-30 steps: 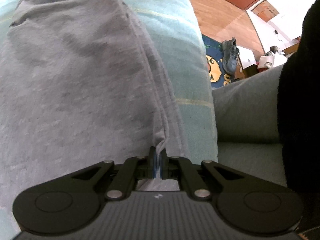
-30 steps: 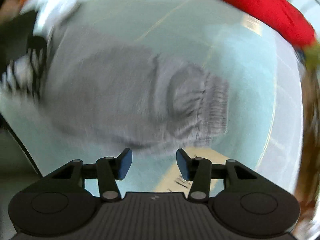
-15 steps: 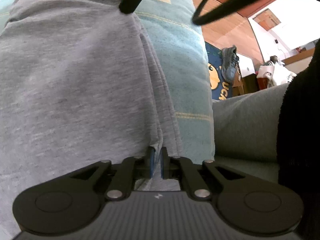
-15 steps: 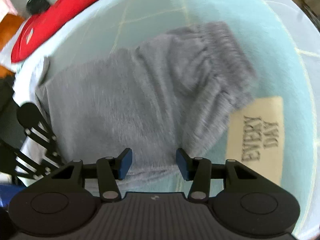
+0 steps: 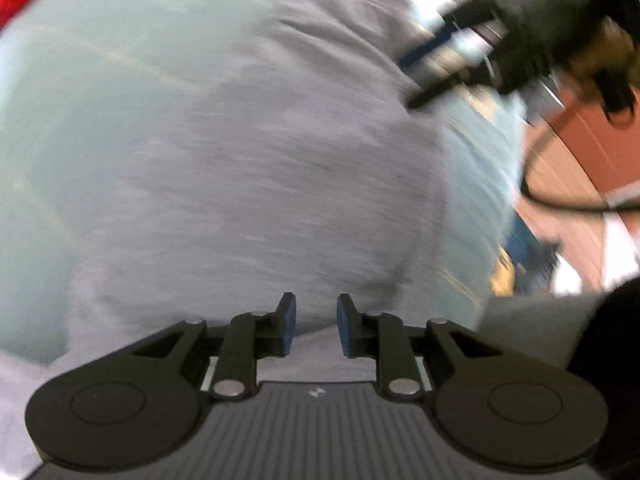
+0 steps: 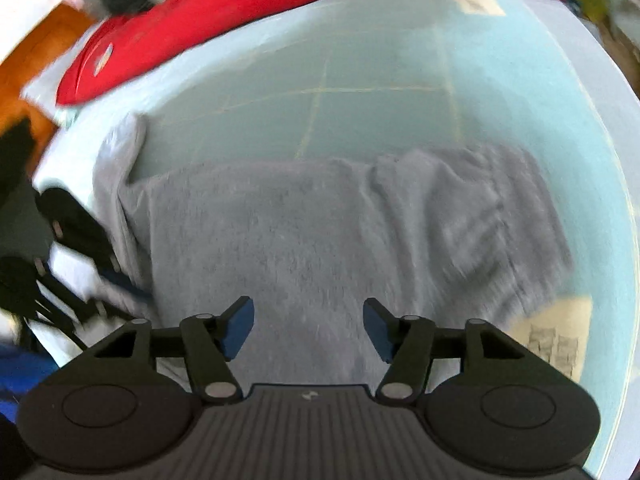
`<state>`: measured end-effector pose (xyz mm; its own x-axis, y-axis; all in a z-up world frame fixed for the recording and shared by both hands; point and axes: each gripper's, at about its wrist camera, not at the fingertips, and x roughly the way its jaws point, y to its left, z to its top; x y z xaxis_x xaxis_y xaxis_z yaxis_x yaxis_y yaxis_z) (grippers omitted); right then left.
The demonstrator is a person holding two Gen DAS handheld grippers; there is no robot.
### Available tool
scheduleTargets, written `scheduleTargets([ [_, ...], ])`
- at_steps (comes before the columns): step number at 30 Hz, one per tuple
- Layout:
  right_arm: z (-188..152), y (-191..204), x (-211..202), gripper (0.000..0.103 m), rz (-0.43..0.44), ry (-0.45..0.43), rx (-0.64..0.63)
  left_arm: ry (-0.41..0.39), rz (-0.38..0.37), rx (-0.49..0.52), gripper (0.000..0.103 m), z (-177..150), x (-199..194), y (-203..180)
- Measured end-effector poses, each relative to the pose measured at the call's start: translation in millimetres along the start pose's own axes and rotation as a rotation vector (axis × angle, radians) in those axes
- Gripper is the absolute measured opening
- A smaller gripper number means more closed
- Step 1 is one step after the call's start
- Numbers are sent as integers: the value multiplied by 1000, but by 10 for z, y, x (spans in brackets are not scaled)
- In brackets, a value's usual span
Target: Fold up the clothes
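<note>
A grey garment (image 6: 320,232) with an elastic waistband (image 6: 520,220) at its right end lies folded on a light blue bed cover (image 6: 380,88). It also fills the blurred left wrist view (image 5: 260,168). My left gripper (image 5: 313,322) is open and empty just above the garment's near edge. My right gripper (image 6: 308,328) is open and empty over the garment's near edge. The right gripper shows blurred at the upper right of the left wrist view (image 5: 452,64); the left gripper shows at the left edge of the right wrist view (image 6: 72,240).
A long red cushion (image 6: 280,12) lies along the far edge of the bed. A cream label with printed words (image 6: 552,336) sits on the cover by the waistband. Wooden floor (image 5: 584,152) and a black cable (image 5: 560,200) show beyond the bed at the right.
My left gripper has opened and let go of the garment's edge, and its view has swung left. My right gripper has stayed open and moved along the near edge of the garment.
</note>
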<state>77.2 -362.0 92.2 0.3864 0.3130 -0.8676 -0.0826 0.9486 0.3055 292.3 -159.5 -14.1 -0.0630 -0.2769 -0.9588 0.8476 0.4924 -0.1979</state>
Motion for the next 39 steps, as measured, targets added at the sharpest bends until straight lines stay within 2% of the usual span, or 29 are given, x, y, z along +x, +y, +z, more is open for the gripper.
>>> scheduleTargets([
  [2, -10, 62, 179, 68, -30, 41, -92, -55, 29, -67, 27, 25, -20, 115],
  [5, -107, 144, 457, 70, -74, 105, -213, -108, 34, -159, 31, 46, 124, 169],
  [7, -204, 192, 526, 83, -75, 109, -260, -108, 33, -215, 31, 11, 262, 151],
  [8, -253, 219, 547, 95, -75, 108, -277, -108, 28, -247, 31, -20, 327, 134],
  [9, -298, 251, 571, 103, -79, 112, -290, -111, 10, -293, 33, -91, 375, 104],
  [11, -375, 305, 609, 103, -87, 115, -313, -129, -26, -402, 40, -252, 432, 90],
  [15, -432, 337, 605, 103, -103, 101, -337, -177, -46, -543, 39, -349, 237, 134],
  [18, -368, 353, 532, 103, -87, 107, -364, -285, 3, -545, 39, -242, -120, 309],
  [22, -152, 458, 350, 103, -67, 30, -448, -405, 47, -554, 45, -146, -401, 724],
  [25, 135, 554, 314, 103, -40, -27, -505, -365, 92, -561, 44, -175, -335, 1031],
  [26, 241, 585, 321, 103, -25, -46, -524, -345, 83, -566, 44, -206, -287, 1091],
  [29, 541, 688, 391, 103, 33, -95, -581, -288, -9, -618, 45, -384, -150, 1168],
  [33, 879, 969, 593, 103, 76, -145, -695, -245, -124, -649, 44, -647, -28, 1029],
  [37, 941, 1043, 570, 103, 176, -137, -773, -245, -241, -674, 45, -827, 12, 895],
  [39, 923, 1093, 641, 103, 231, -110, -827, -243, -235, -656, 45, -810, 20, 872],
])
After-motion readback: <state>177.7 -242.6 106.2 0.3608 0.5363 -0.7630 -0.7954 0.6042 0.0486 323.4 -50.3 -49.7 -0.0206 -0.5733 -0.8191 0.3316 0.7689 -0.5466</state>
